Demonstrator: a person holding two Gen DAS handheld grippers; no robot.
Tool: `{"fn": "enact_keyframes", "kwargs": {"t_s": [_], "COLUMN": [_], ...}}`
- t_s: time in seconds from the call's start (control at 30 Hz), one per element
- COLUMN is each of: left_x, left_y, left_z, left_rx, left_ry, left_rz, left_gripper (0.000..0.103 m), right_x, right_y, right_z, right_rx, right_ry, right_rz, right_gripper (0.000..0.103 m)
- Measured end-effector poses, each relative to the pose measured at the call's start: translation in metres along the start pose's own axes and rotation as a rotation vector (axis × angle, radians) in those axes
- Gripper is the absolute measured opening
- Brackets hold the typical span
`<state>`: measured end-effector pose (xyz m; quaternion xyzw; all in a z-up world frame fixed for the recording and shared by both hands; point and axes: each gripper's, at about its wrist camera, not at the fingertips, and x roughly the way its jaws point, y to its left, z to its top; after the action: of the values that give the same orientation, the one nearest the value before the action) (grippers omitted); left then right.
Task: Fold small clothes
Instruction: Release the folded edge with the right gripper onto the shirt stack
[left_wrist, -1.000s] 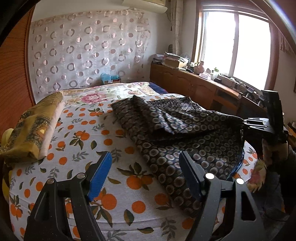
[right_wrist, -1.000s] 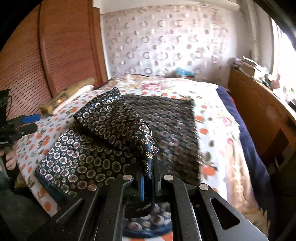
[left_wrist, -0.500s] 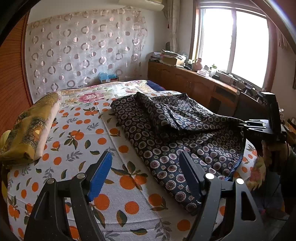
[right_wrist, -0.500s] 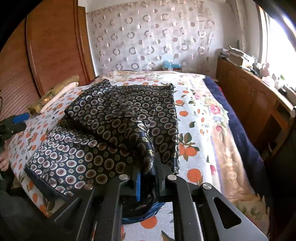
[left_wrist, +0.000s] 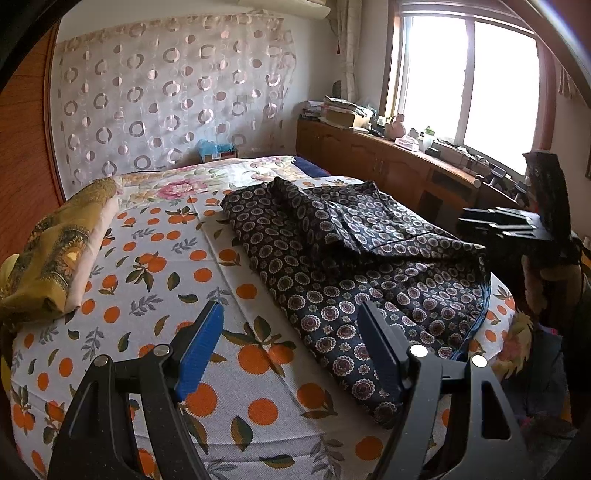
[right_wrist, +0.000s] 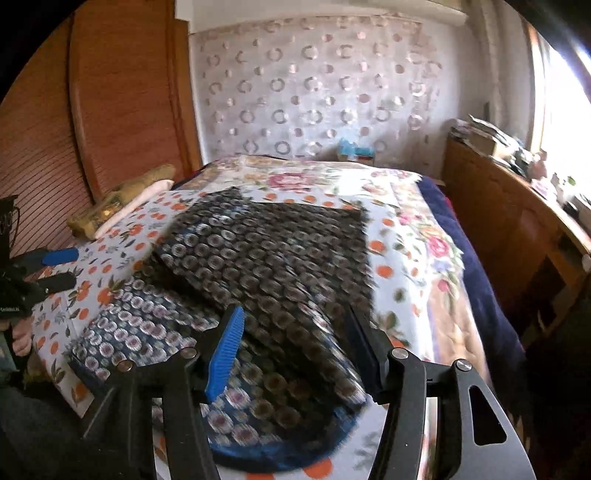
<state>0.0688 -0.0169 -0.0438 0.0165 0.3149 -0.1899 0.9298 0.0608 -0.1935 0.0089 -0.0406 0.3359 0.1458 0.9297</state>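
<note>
A dark navy garment with a round floral print (left_wrist: 351, 258) lies partly folded on the bed, its top layer doubled over the far half. In the right wrist view the garment (right_wrist: 266, 266) is blurred by motion. My left gripper (left_wrist: 291, 343) is open and empty, above the bed's near edge, left of the garment's near corner. My right gripper (right_wrist: 295, 347) is open and empty, just above the garment's near edge. The right gripper also shows at the right of the left wrist view (left_wrist: 517, 225), and the left gripper at the left of the right wrist view (right_wrist: 55, 266).
The bed has an orange-print sheet (left_wrist: 155, 273) with a floral cover behind it. A folded yellow cloth pile (left_wrist: 55, 251) lies at the bed's left edge. A wooden cabinet with clutter (left_wrist: 406, 162) runs under the window at the right. A wooden wall panel (right_wrist: 110, 110) stands at the left.
My right gripper has opened and let go of the garment's edge, which has dropped onto the bed. The left gripper stayed open and shifted only slightly.
</note>
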Motion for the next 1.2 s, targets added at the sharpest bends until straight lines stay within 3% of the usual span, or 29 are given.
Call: {"fn": "enact_keyframes", "kwargs": {"t_s": [0.23, 0.67, 0.83, 1.2], "left_x": [0.008, 0.025, 0.035, 0.072], "left_y": [0.004, 0.021, 0.026, 0.035], "left_z": [0.001, 0.021, 0.028, 0.046], "left_rx": [0.003, -0.015, -0.016, -0.018], "left_ry": [0.019, 0.026, 0.038, 0.089], "left_rz": [0.008, 0.021, 0.022, 0.011], "left_gripper": [0.076, 0.076, 0.076, 0.076], "right_x": [0.044, 0.124, 0.141, 0.148], "right_y": [0.022, 0.064, 0.056, 0.048], "right_z": [0.027, 0.045, 0.049, 0.044], "right_rx": [-0.052, -0.292, -0.275, -0.24], "right_ry": [0.046, 0.206, 0.232, 0.194], "right_rz": [0.131, 0.218, 0.225, 0.244], "right_gripper": [0.058, 0.063, 0.063, 0.063]}}
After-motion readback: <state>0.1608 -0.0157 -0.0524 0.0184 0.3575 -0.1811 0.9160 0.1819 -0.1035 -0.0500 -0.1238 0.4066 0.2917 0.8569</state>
